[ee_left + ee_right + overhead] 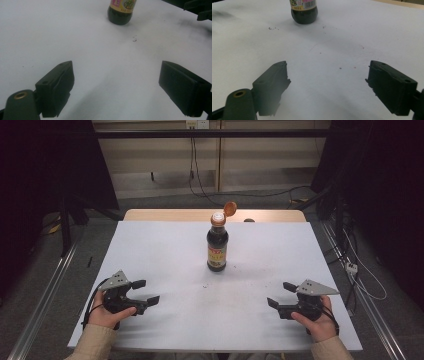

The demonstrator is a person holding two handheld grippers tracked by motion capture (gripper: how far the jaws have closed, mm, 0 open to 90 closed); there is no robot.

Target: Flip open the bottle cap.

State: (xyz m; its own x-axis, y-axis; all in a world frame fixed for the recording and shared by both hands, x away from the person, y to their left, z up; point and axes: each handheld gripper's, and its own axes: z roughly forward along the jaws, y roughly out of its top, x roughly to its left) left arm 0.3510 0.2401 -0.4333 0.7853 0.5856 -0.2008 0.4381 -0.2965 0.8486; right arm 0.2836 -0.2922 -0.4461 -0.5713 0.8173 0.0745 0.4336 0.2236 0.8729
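A dark sauce bottle (217,247) with a yellow-red label stands upright near the middle of the white table sheet (165,245). Its orange flip cap (229,209) is hinged open above the neck. My left gripper (146,291) rests near the front left of the sheet, open, with nothing between its jaws. My right gripper (281,293) rests at the front right, also open and holding nothing. The bottle's base (120,15) appears far ahead in the left gripper view, and the bottle's base (304,13) in the right gripper view.
The sheet covers a wooden table whose back edge (210,214) shows behind the bottle. Small dark specks (134,39) lie on the sheet in front of the bottle. Cables (200,185) run across the floor behind the table, and metal rails (45,290) flank it.
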